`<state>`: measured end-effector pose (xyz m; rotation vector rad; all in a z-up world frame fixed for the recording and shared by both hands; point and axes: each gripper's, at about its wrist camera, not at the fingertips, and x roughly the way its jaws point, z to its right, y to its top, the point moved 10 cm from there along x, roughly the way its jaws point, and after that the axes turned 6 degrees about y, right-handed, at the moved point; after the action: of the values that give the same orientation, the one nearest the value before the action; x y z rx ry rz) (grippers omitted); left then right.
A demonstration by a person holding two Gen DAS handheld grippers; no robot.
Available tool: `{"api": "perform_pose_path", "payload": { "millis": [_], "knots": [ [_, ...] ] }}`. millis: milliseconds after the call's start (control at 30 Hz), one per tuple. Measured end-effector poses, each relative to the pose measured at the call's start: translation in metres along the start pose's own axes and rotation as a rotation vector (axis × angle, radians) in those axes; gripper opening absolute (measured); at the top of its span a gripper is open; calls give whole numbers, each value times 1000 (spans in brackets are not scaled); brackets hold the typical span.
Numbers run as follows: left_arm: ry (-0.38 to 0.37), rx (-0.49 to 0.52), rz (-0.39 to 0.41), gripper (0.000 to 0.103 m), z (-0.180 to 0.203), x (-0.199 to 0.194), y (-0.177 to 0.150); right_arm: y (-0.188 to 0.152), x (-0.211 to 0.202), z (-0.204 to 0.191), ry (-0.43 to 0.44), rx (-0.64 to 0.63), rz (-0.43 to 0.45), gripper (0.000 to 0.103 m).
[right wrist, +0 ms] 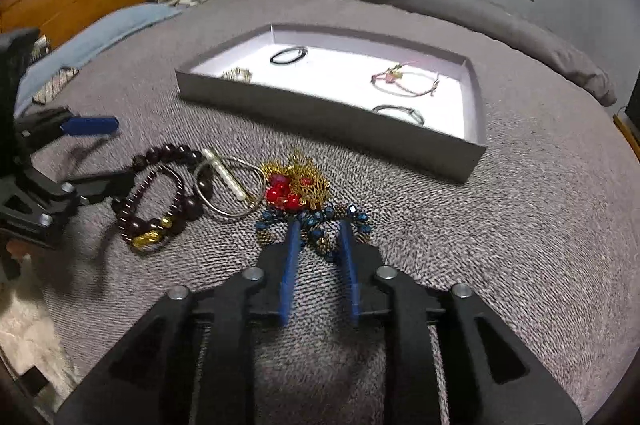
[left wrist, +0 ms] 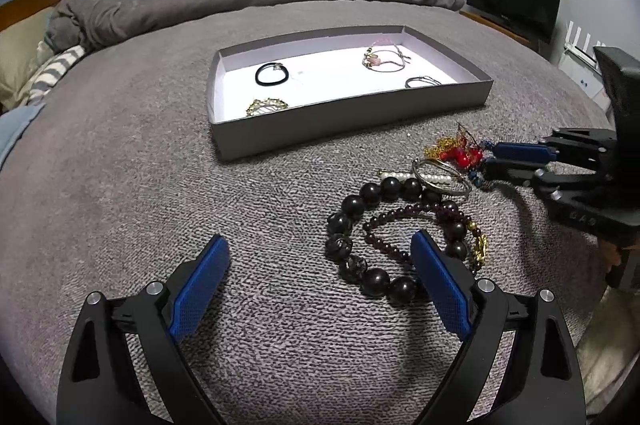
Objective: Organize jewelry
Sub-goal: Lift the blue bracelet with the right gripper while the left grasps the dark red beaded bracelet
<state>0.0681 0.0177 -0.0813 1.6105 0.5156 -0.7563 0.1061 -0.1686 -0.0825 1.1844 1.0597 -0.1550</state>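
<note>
Grey cardboard tray (left wrist: 348,113) is recorded at upper centre of the left wrist view, resting on the grey bedspread (left wrist: 120,185).

Done, as judged from what lies inside: four pieces are seen in the tray, well apart from one another.
- black hair tie (left wrist: 272,73), left rear of the tray floor
- gold filigree bracelet (left wrist: 266,106), left front, close to the near wall
- pink cord bracelet (left wrist: 384,59), right rear
- thin silver bangle (left wrist: 422,81), right front

Left, as judged from the cluster on the bedspread at lower right of that view, outside the tray:
- large dark bead bracelet (left wrist: 360,249)
- small garnet bead bracelet (left wrist: 400,225) with gold charm, lying inside the large one
- silver hoop bangle (left wrist: 442,177), with a pearl bar clip (left wrist: 416,178) lying across it
- red and gold ornament (right wrist: 296,189), centre of the right wrist view
- blue beaded piece (right wrist: 320,225), touching the ornament

Progress is estimated at somewhat under half.

Right gripper (right wrist: 320,237) is noted with jaws narrowed, one blue pad on either side of a loop of the blue beaded piece; whether the beads are actually clamped cannot be told, since the frame is blurred there. Left gripper (left wrist: 320,253) is held wide, low over the bedspread, its right pad beside the large dark bead bracelet, nothing between the pads.
</note>
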Motion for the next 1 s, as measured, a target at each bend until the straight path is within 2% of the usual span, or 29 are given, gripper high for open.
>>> {"api": "perform_pose_path", "payload": {
  "millis": [67,133,167,367,533,633,700,833,900,1000],
  "knots": [
    [2,1,-2,94,0,1,-1,0,0,0,9,4,-6,25],
    [4,1,-3,94,0,1,-1,0,-1,0,28,16,-13,10],
    [4,-1,-4,94,0,1,-1,0,-3,1,30,23,-11,7],
    [-23,-8,-5,91,3,-1,-1,11,-33,8,53,80,71,7],
    [-140,32,47,90,32,-22,5,22,-53,19,50,115,128,7],
    [-175,117,55,77,59,-29,2,25,-62,21,59,122,143,7],
    [-186,156,49,63,72,-29,-1,27,-66,22,64,124,152,7],
    [-173,210,61,51,87,-28,-3,27,-68,21,70,120,153,7],
    [-156,229,52,38,89,-24,-5,27,-68,21,72,120,152,7],
    [-126,253,35,34,89,-16,-8,27,-68,21,74,119,150,7]
  ]
}}
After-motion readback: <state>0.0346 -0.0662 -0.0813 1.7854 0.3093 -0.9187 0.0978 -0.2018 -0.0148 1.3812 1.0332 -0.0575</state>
